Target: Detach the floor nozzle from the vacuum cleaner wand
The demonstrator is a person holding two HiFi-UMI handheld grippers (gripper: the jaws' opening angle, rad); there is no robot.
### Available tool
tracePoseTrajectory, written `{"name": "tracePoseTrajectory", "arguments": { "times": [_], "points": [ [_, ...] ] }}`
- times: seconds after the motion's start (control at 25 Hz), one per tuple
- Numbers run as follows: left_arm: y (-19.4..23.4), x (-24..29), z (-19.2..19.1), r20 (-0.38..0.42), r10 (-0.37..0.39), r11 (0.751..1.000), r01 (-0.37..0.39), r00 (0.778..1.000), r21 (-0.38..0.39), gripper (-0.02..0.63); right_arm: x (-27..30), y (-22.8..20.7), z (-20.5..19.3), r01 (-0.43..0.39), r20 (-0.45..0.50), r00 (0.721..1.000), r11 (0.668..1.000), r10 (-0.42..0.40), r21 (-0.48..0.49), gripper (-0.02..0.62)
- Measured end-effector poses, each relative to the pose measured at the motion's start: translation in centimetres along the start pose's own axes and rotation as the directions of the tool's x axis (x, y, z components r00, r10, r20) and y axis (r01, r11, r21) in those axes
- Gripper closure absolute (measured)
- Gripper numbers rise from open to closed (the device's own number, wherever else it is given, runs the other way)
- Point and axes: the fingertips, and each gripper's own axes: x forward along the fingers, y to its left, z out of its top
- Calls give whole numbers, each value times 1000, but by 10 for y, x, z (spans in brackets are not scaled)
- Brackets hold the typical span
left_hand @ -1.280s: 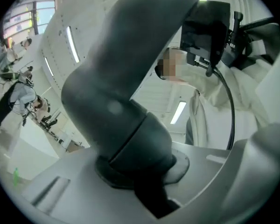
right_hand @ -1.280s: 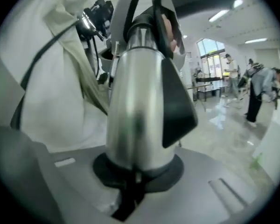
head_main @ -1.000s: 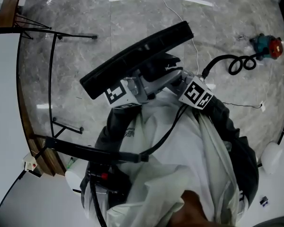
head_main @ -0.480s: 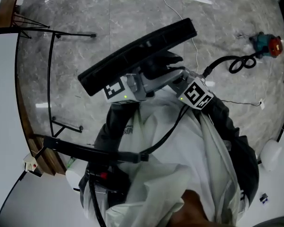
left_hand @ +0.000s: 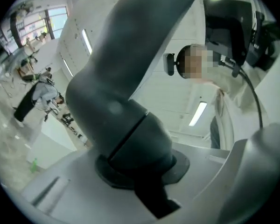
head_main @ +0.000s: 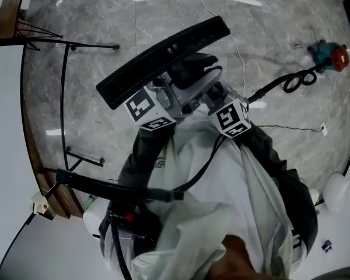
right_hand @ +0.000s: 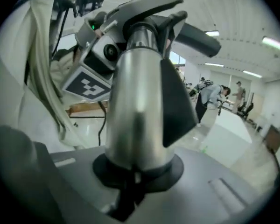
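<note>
A: Status?
B: Nozzle (head_main: 163, 54) upper centre, held off floor. Left gripper (left_hand: 142, 174) clamps its neck (left_hand: 116, 111); right gripper (right_hand: 133, 171) clamps wand (right_hand: 137, 101).
A: Why both?
B: Probably opposing grips, to pull the joint apart.

The floor nozzle (left_hand: 121, 106) is cut off above; wand (right_hand: 137, 111) base blurred.

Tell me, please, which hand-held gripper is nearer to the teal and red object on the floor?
Right. The right hand-held gripper is on the side toward the teal and red object, yet well apart; the left hand-held gripper is farther off.
</note>
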Motion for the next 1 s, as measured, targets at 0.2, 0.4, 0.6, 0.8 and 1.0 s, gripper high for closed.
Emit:
{"name": "tracePoseTrajectory", "arguments": {
  "times": [0.2, 0.4, 0.6, 0.8, 1.0],
  "points": [
    [-14, -6, 2, 18, -112, 994, 112, 994, 1, 532, 0, 11, 3, -92, 10, 996, 995, 92, -39, 557],
    [-45, -10, -4, 32, -352, 935, 353, 936, -31, 529, -26, 49, -1, -502, 18, 864, 864, 503, -30, 557],
    [-9, -5, -1, 77, -164, 982, 170, 983, -78, 529, -13, 34, -6, -419, -4, 908, 908, 419, 35, 557],
    [30, -12, -1, 47, 110, 993, -107, 993, -52, 528, 11, 9, -10, -126, -38, 991, 991, 127, 49, 557],
    [55, -13, -12, 34, 323, 946, -322, 946, -31, 528, 18, -15, -22, -19, -56, 998, 1000, 19, -6, 556]
  ]
}}
